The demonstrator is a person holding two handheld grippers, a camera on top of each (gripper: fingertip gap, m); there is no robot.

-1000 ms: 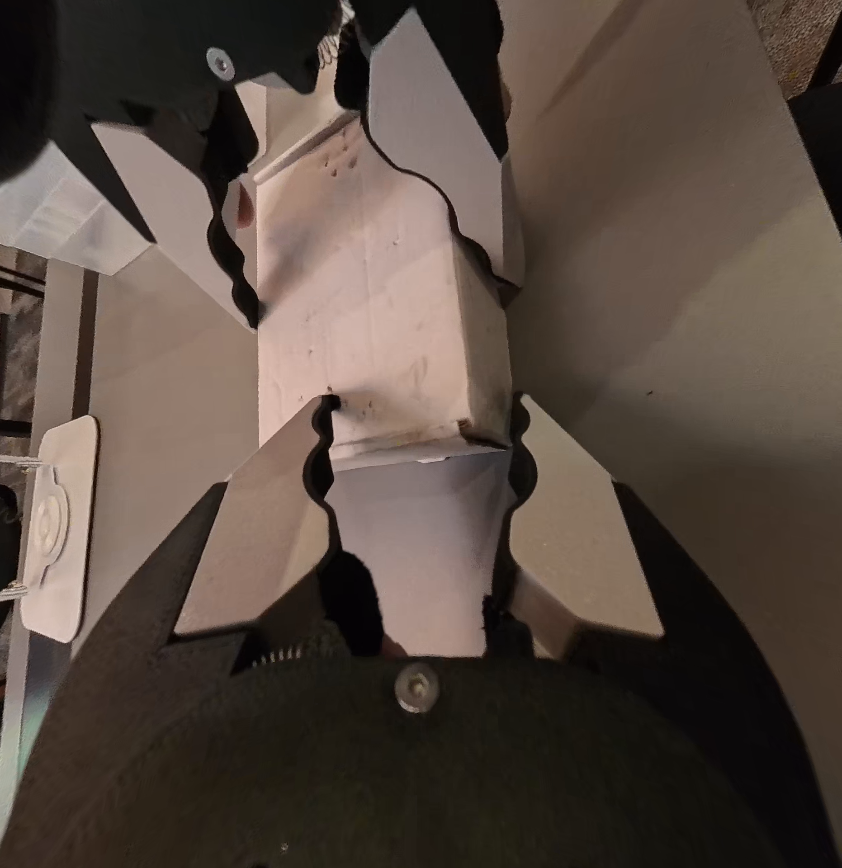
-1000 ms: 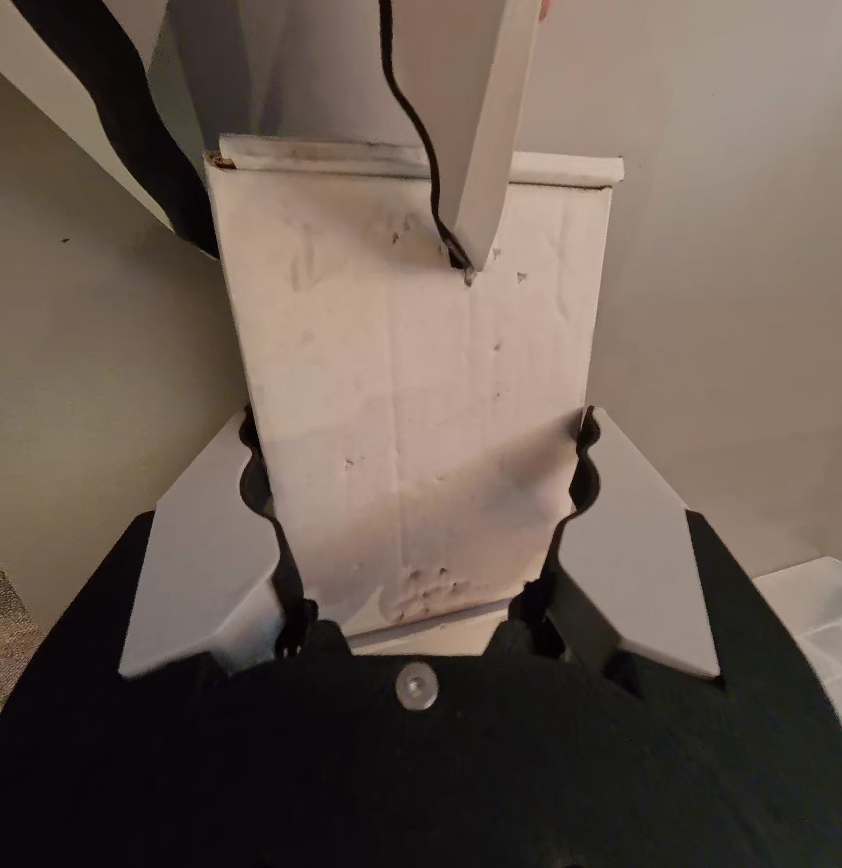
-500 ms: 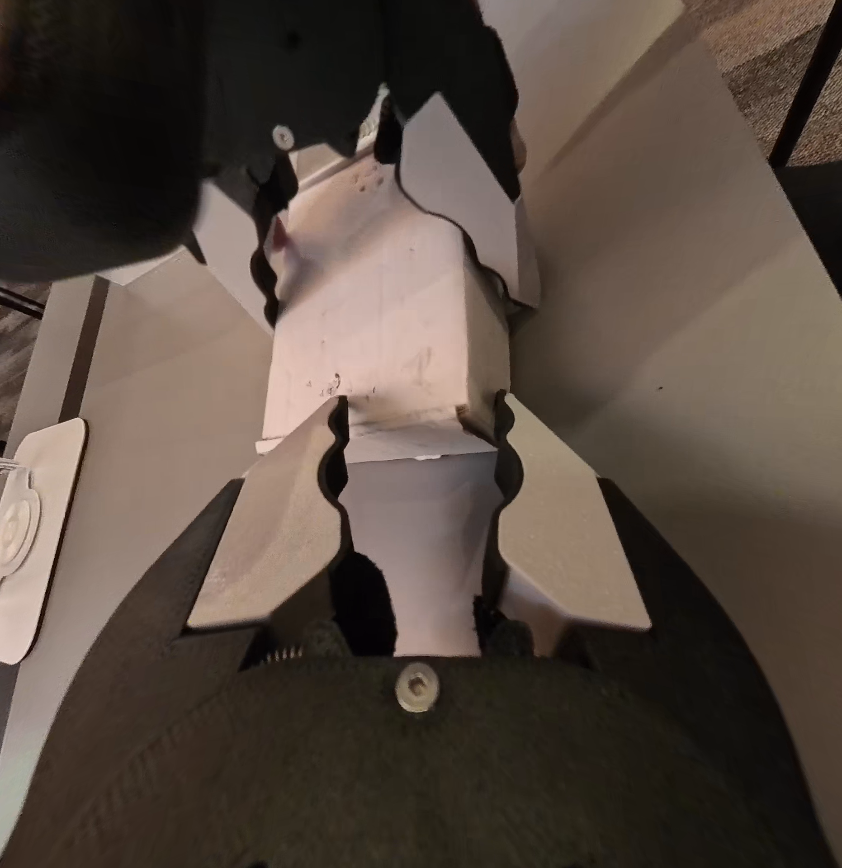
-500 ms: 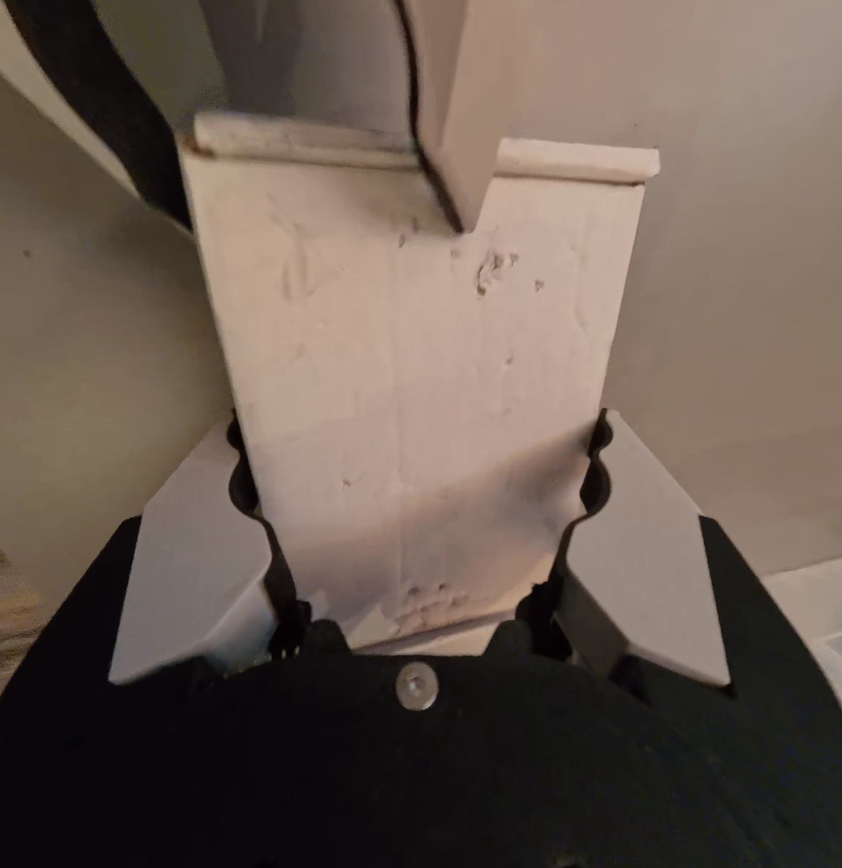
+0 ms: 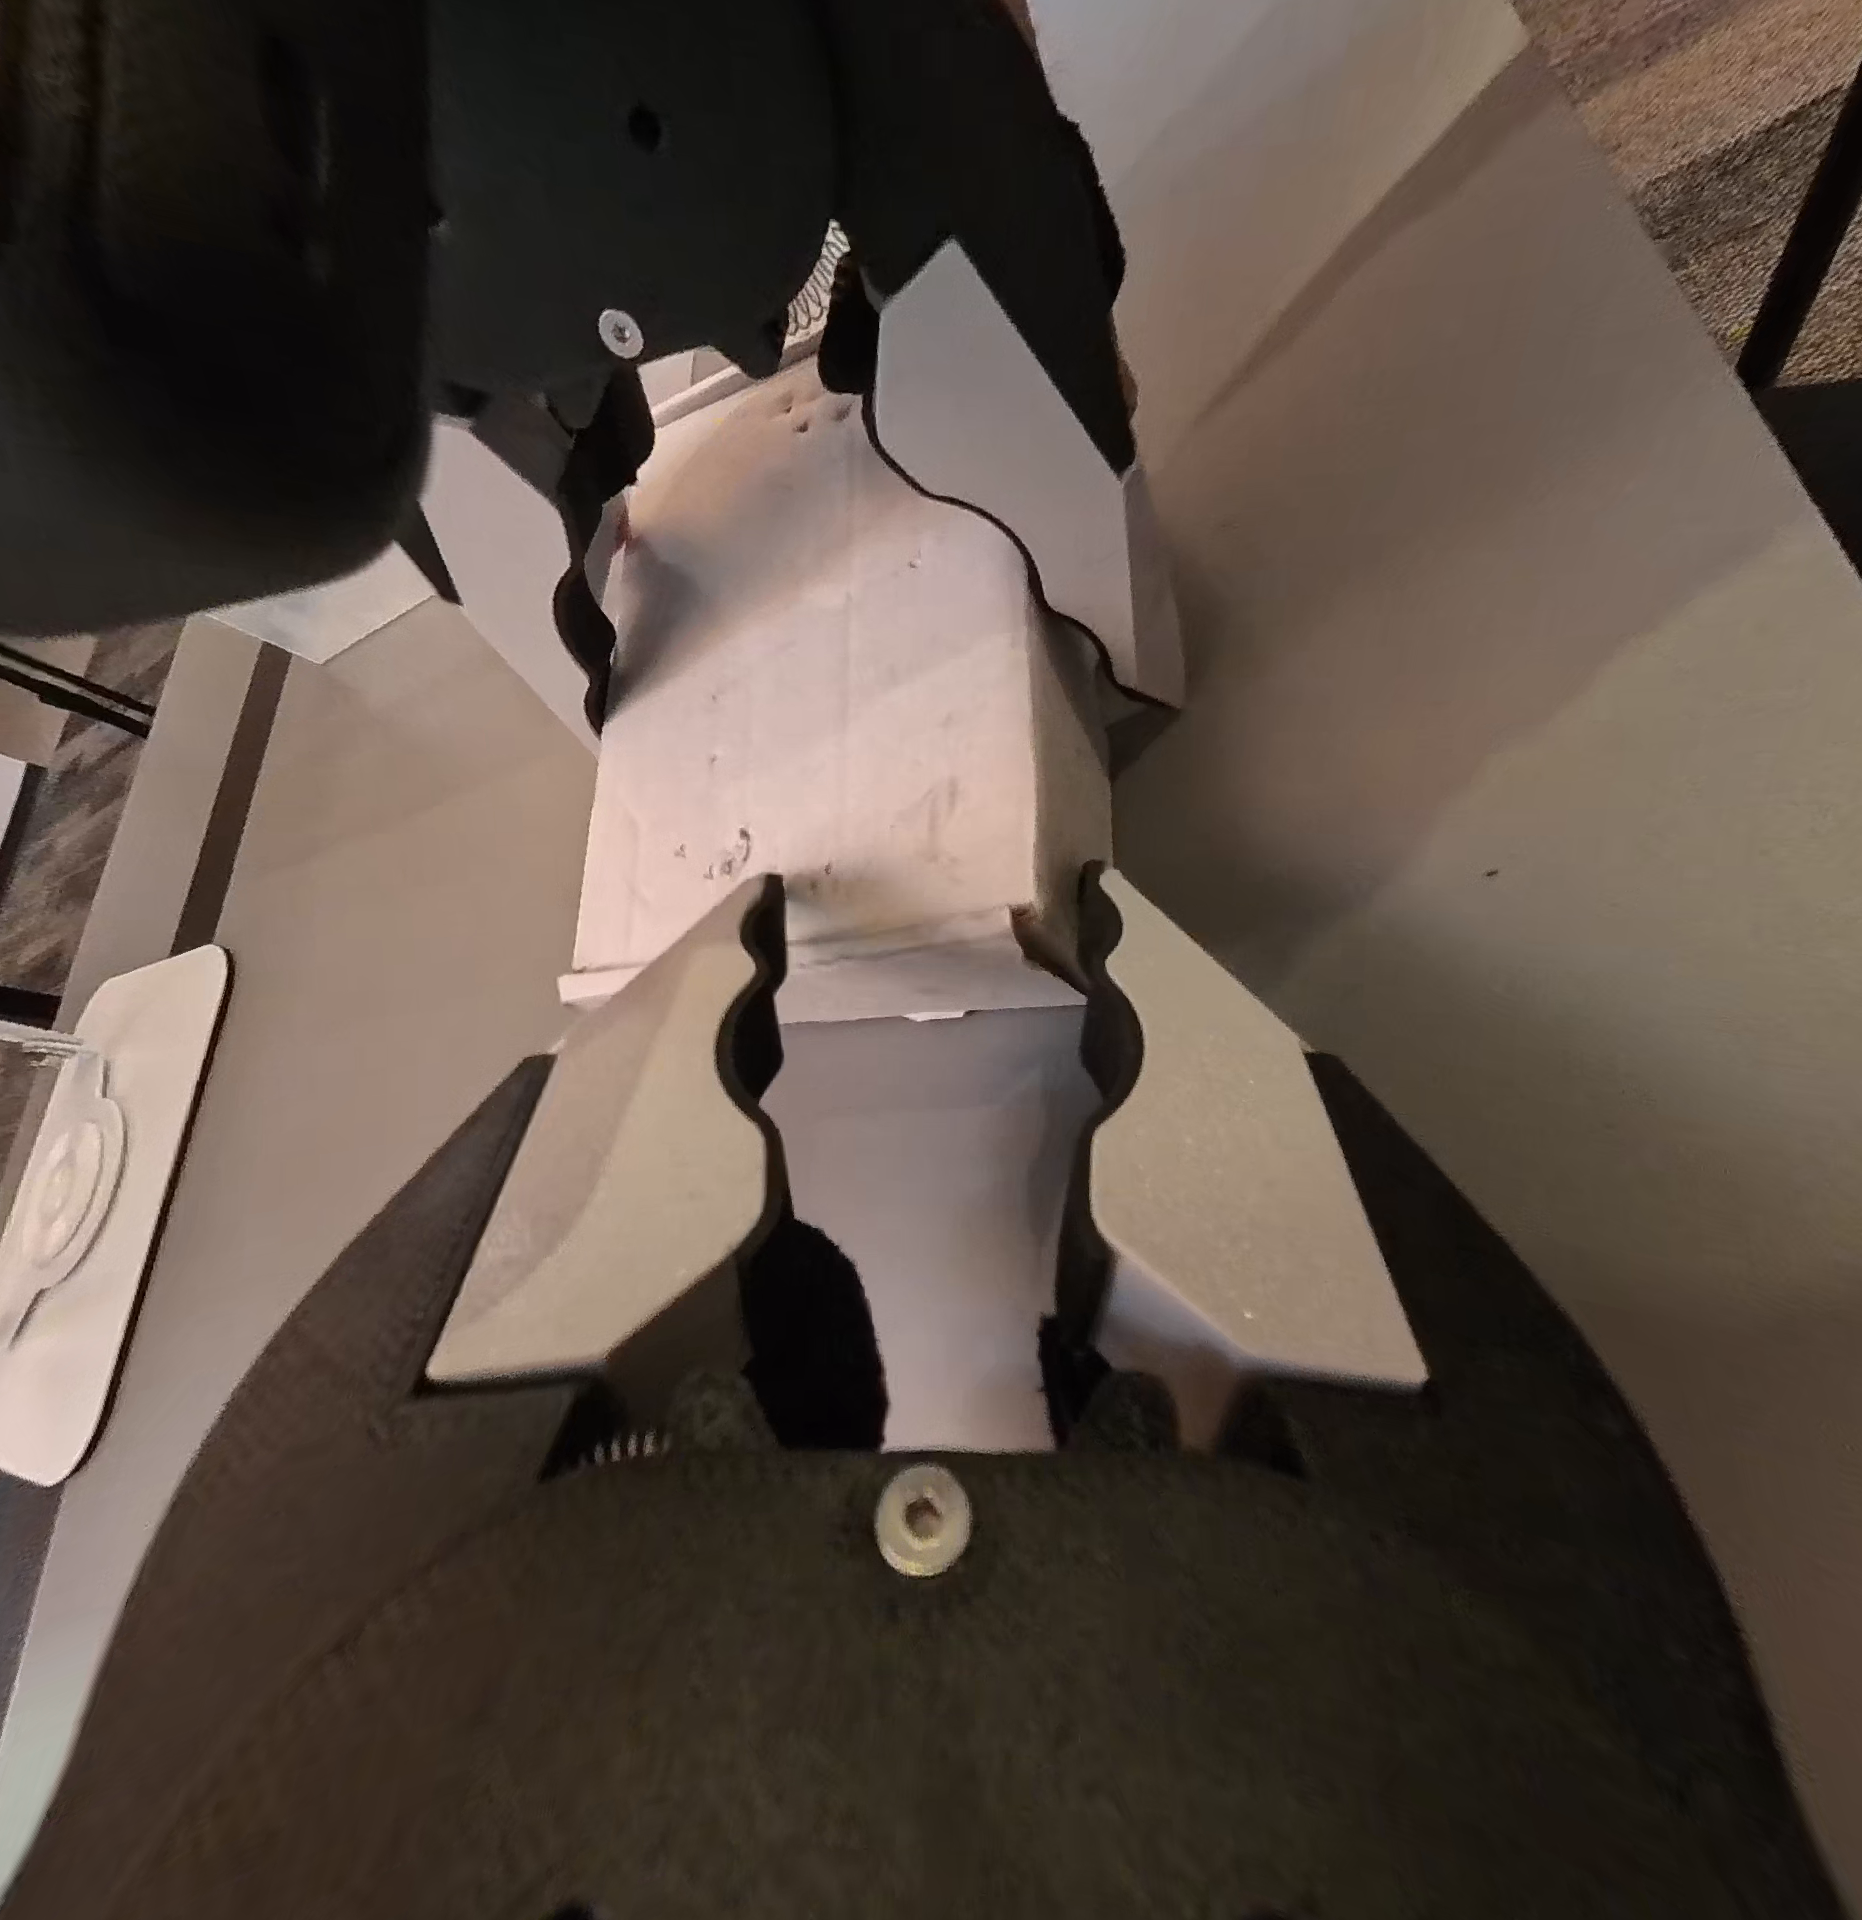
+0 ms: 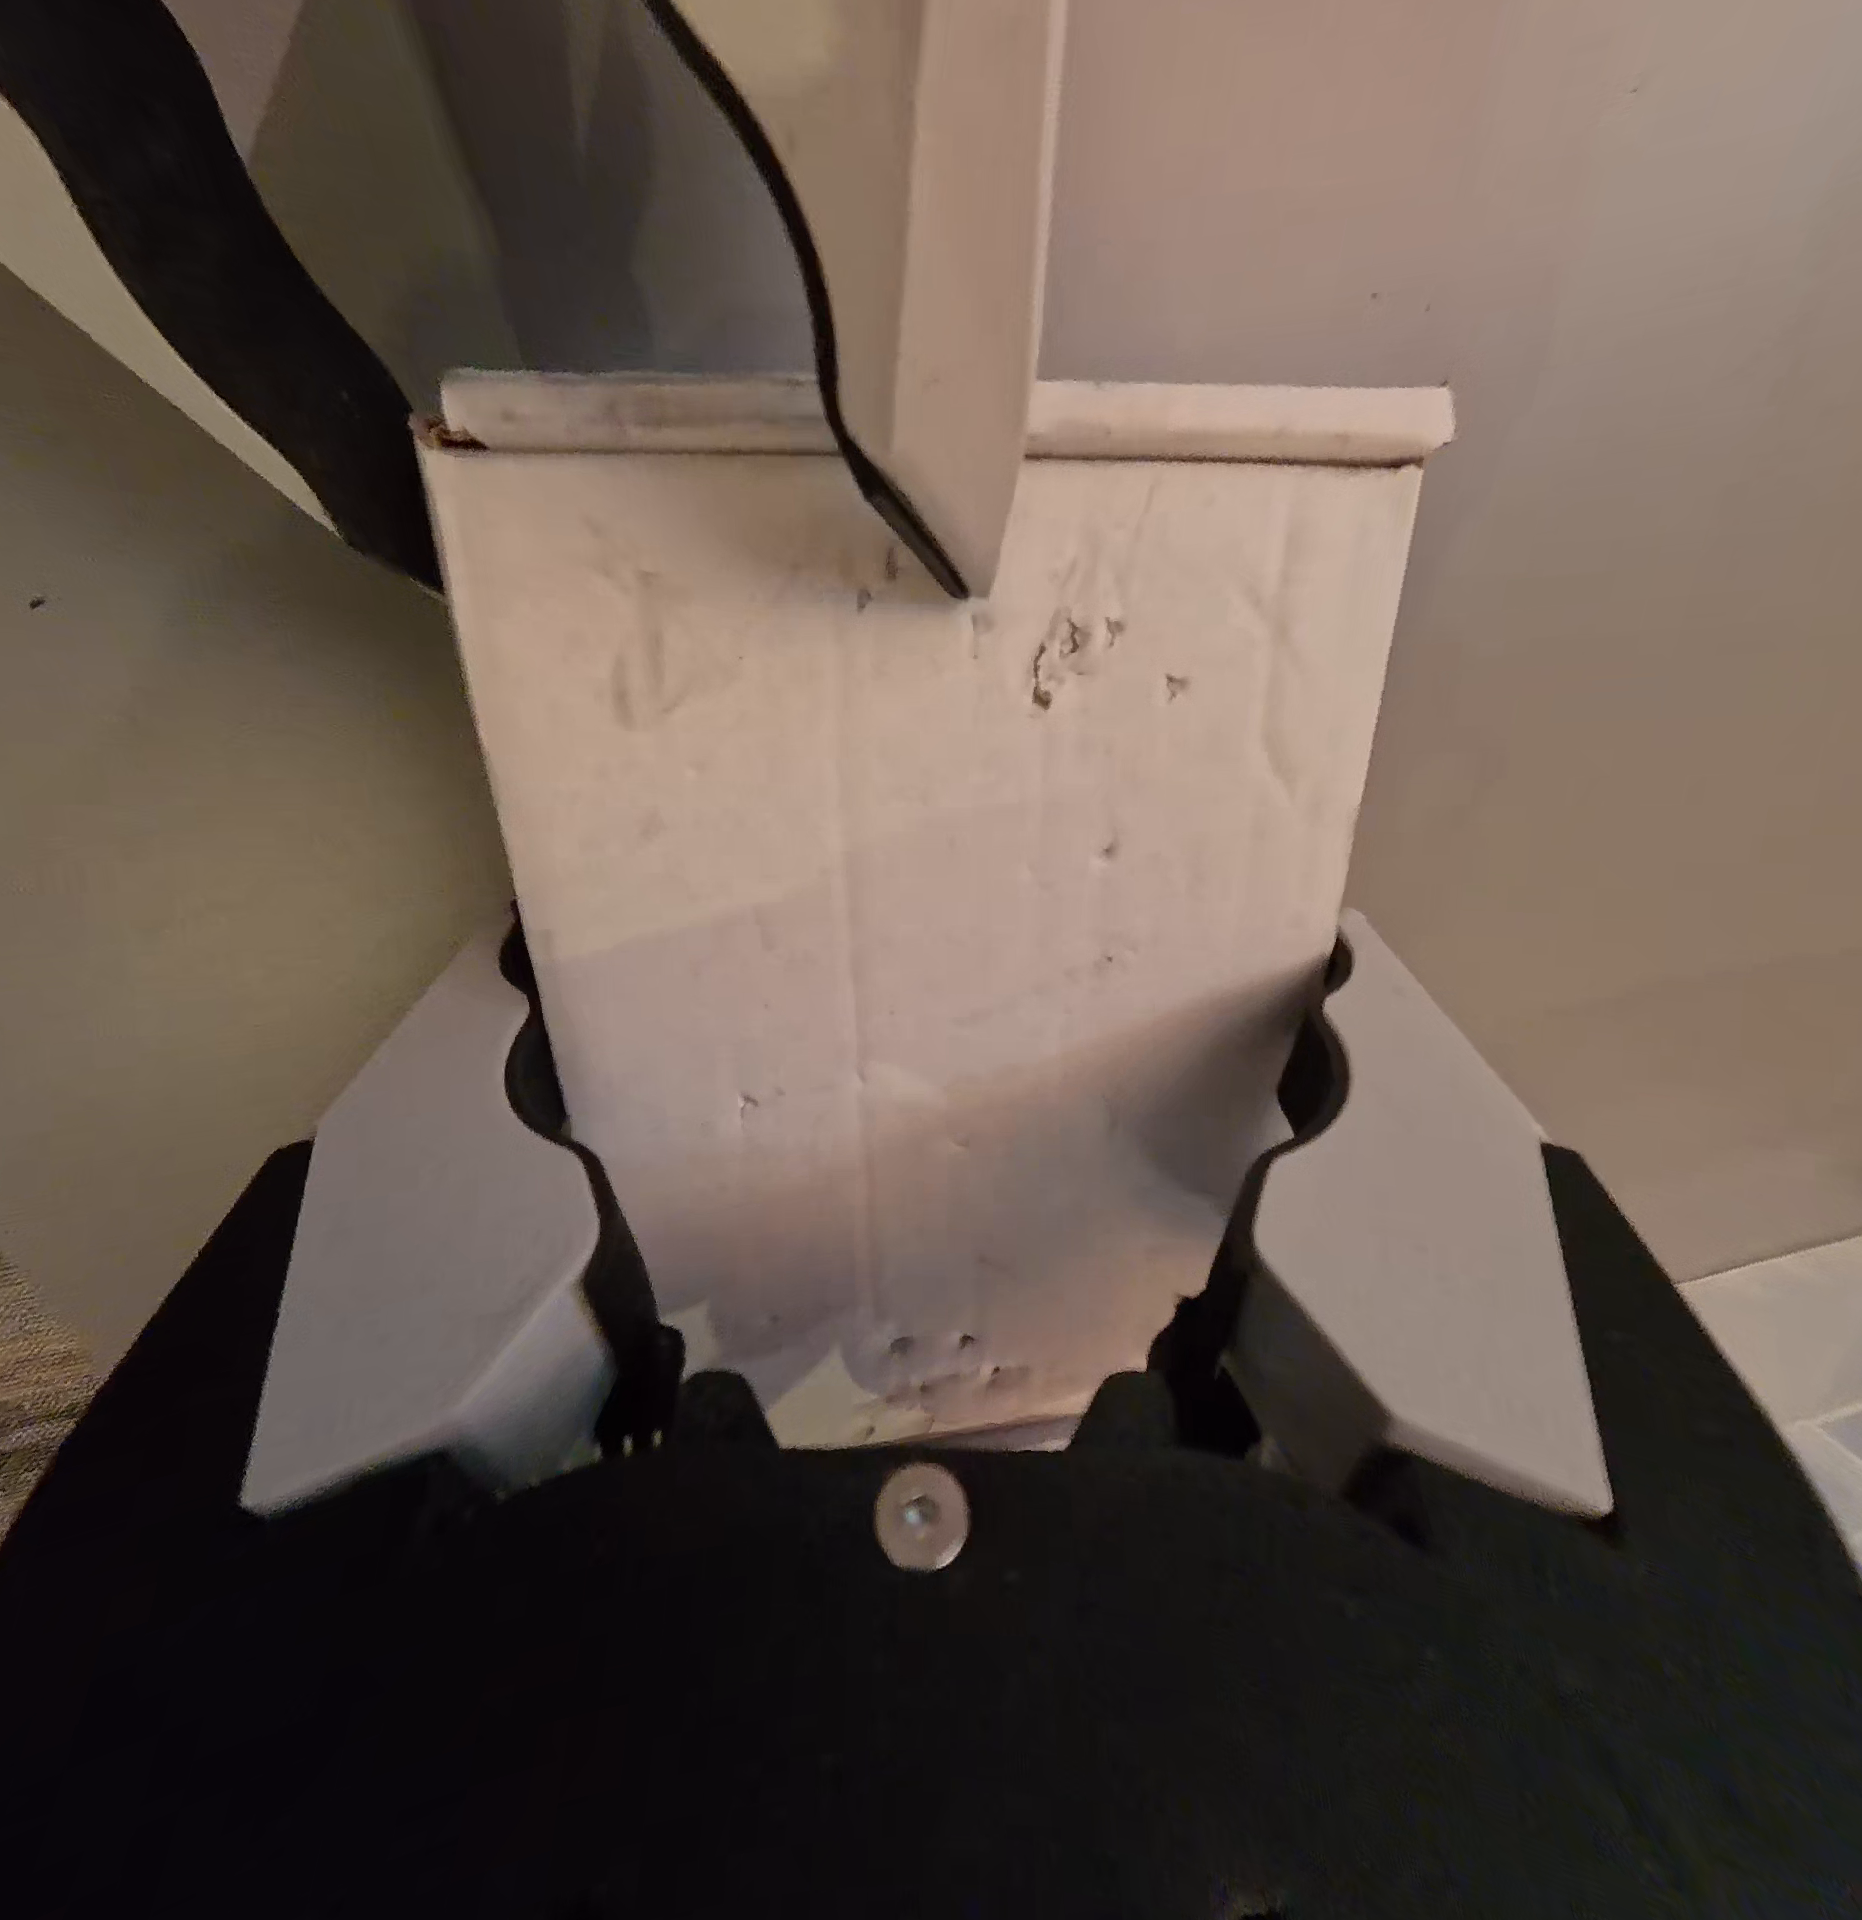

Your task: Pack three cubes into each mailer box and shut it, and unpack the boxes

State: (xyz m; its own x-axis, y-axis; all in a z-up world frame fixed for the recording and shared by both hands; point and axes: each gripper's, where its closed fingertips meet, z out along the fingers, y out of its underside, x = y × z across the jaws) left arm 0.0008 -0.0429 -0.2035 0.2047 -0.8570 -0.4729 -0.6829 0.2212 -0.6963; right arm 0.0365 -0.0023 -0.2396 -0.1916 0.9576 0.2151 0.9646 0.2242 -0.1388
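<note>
A white cardboard mailer box (image 5: 833,727) lies shut on the grey table (image 5: 1478,727). My right gripper (image 6: 927,956) is shut on the box (image 6: 906,831), one finger on each long side. In the left wrist view the right gripper (image 5: 833,582) reaches in from the far end. My left gripper (image 5: 929,904) is open at the box's near end, with one fingertip over the lid edge and the other beside the box corner. In the right wrist view that left fingertip (image 6: 958,520) rests on the lid near its far edge. No cubes are in view.
A white flat pad with a clear plastic piece (image 5: 106,1195) lies at the table's left edge. A translucent bin (image 6: 1820,1340) sits at the lower right of the right wrist view. Carpet (image 5: 1737,104) and a dark post (image 5: 1810,208) lie beyond the table edge.
My left gripper's jaws have narrowed a little and its fingertip has shifted slightly on the lid. The right gripper keeps its hold on the box, which has barely moved.
</note>
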